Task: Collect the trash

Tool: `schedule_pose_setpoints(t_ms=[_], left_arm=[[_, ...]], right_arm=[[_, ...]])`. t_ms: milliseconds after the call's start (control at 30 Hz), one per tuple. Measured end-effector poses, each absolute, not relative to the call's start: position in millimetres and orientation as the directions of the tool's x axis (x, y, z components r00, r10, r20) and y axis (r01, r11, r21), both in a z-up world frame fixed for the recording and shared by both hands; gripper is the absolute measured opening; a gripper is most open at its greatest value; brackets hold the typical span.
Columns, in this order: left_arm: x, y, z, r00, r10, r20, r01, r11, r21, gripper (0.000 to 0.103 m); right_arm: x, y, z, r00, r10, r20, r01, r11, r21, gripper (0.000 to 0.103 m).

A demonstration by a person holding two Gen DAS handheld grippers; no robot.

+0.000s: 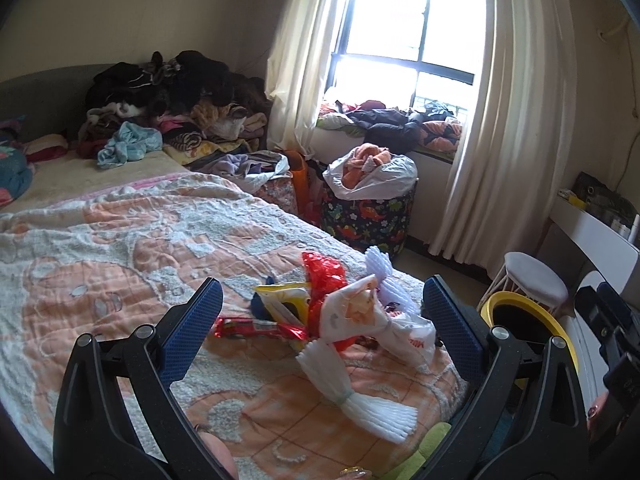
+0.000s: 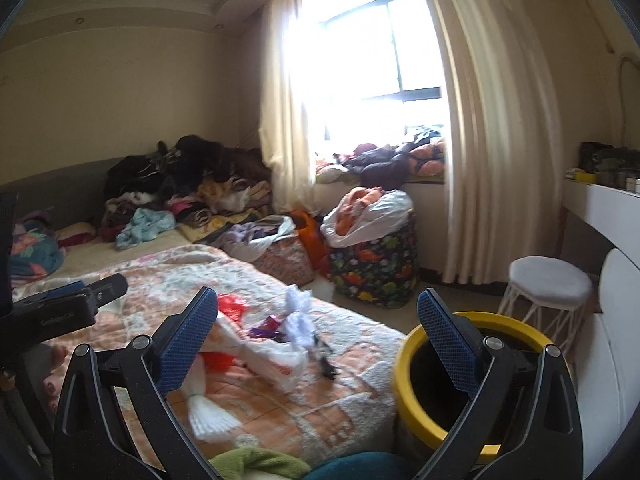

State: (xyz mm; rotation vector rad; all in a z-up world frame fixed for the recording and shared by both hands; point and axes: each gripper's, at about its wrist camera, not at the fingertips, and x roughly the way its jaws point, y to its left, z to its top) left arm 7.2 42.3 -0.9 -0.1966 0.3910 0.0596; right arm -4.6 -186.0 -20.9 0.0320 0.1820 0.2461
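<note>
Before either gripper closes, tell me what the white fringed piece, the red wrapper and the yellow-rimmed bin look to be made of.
White fringed piece: likely soft foam netting, matte, with ribbed strands splaying from a tied waist.
Red wrapper: thin plastic film, crinkled, glossy and translucent.
Yellow-rimmed bin: probably hard plastic, with a smooth, even yellow rim; its inside is too dark to judge.

Both wrist views look along the bed (image 1: 120, 240) toward the window (image 1: 404, 28), sharing both.

Cream walls (image 2: 120, 92), bright window (image 1: 404, 28) behind pale curtains (image 1: 516, 120), quilted bed (image 1: 120, 248) heaped with clothes (image 1: 172, 92), white stool (image 2: 550, 284).
</note>
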Motion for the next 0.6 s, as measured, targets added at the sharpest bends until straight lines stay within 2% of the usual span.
schedule_pose_setpoints(t_ms=[300,467,600], left_arm=[[11,82,-5,0.919,0.055,-0.390,-0.144,0.968,-0.204,0.092],[13,100,-9,0.914,0.084,-0.397,-0.174,0.965,-0.196,0.092],[18,112,-19,0.894,0.088,-0.439,-0.198,0.957,-0.211,0.092]], right_arm=[[23,-135,-18,0.866,0.414,-0.280,-0.429,0.903,0.008,0.097],[41,-117,-25,0.827,0.442,-0.347,-0.476,0.879,-0.013,0.097],[56,-111,-29,0.811,0.439,-0.386,-0.485,0.874,-0.026,0.097]])
